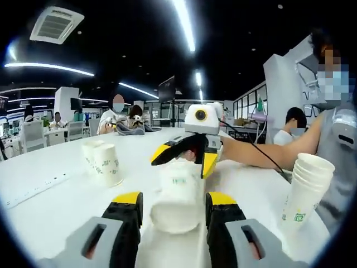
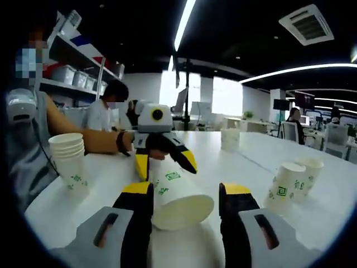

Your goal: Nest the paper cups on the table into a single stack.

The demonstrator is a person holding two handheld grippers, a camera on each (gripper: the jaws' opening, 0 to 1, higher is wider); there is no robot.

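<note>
Left gripper view hides the far end of a lying paper cup (image 1: 177,201) behind the right gripper (image 1: 187,159), whose jaws pinch it; left gripper (image 1: 174,215) stands wide, cup between; cup stack (image 1: 304,190) upright on the white table (image 1: 50,212).

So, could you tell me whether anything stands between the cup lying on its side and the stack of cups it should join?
Nothing solid: the table between the lying cup and the stack is bare, apart from a thin black cable trailing from the right gripper on that side.
</note>
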